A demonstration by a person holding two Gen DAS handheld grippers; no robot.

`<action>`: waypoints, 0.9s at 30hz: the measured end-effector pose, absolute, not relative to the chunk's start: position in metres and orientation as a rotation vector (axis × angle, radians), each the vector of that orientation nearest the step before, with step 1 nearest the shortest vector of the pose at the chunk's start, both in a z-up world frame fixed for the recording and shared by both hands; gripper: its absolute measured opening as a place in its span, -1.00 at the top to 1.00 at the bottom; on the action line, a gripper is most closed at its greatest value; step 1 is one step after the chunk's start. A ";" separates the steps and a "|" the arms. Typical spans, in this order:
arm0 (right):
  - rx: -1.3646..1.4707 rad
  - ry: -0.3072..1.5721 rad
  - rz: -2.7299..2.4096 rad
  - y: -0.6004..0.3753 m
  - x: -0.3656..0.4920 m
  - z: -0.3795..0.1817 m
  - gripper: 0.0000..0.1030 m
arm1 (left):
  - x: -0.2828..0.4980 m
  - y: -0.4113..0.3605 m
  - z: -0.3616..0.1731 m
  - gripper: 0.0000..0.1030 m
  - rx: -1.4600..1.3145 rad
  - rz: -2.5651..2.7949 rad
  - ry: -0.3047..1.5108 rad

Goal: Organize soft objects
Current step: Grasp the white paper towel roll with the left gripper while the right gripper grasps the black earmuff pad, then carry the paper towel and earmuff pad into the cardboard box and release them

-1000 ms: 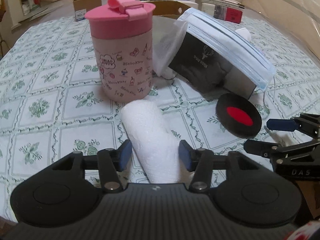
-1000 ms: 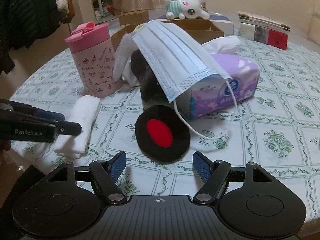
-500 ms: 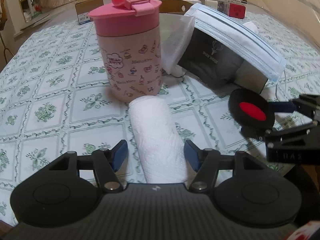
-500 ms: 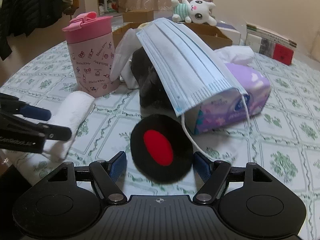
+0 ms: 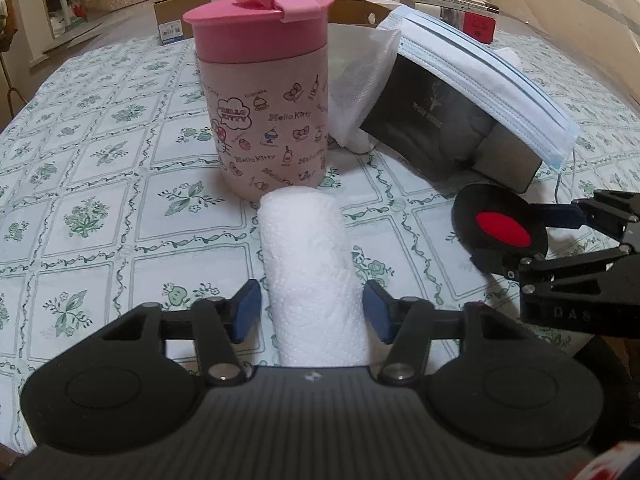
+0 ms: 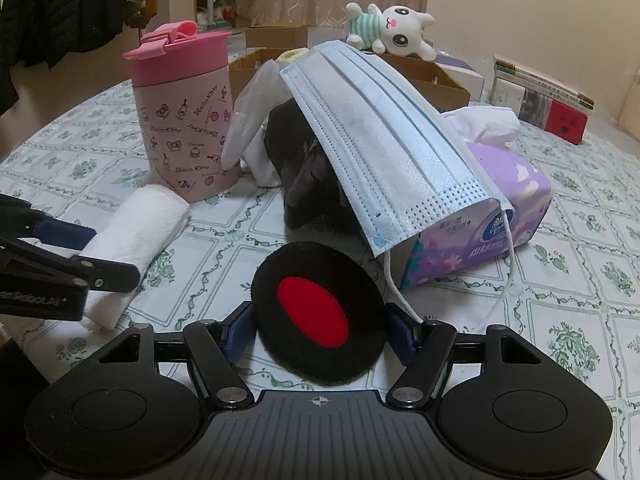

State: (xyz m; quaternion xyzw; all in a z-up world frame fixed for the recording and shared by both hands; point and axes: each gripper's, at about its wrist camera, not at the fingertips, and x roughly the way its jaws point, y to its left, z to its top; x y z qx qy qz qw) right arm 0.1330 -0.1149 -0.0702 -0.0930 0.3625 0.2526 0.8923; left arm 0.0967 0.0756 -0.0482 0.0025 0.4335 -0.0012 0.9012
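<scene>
A: So, from the left wrist, how does the towel lie?

B: The rolled white towel (image 5: 312, 276) lies on the tablecloth (image 5: 100, 184), long axis running straight away toward the pink cup (image 5: 266, 92), which reads "Hello Kitty". The left gripper (image 5: 312, 310) straddles its near end; its jaws have just been closing, small gaps still showing at both pads.

A: And the right wrist?

B: The black pad with a red oval (image 6: 320, 312) sits tilted between the right gripper (image 6: 320, 330)'s fingers, which have been closing. Whether they press it, I cannot tell. The face mask (image 6: 384, 136) drapes over a purple tissue pack (image 6: 488, 216).
</scene>
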 end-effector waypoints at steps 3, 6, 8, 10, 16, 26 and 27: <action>-0.180 0.759 0.528 -0.116 0.129 -0.069 -0.31 | 0.096 0.075 -0.047 0.17 0.011 -0.006 0.897; -0.154 0.764 0.532 -0.118 0.124 -0.066 -0.31 | 0.094 0.077 -0.044 0.28 -0.002 -0.008 0.897; -0.138 0.764 0.534 -0.120 0.120 -0.063 -0.31 | 0.091 0.078 -0.042 0.32 -0.001 -0.003 0.890; -0.122 0.764 0.533 -0.122 0.117 -0.060 -0.31 | 0.089 0.080 -0.039 0.34 0.000 0.000 0.886; -0.100 0.754 0.540 -0.125 0.108 -0.049 -0.31 | 0.079 0.083 -0.029 0.34 0.009 0.005 0.870; -0.084 0.705 0.544 -0.126 0.095 -0.026 -0.31 | 0.062 0.080 -0.009 0.34 0.022 0.003 0.831; -0.084 0.700 0.545 -0.126 0.094 -0.023 -0.31 | 0.060 0.079 -0.006 0.34 0.024 0.001 0.827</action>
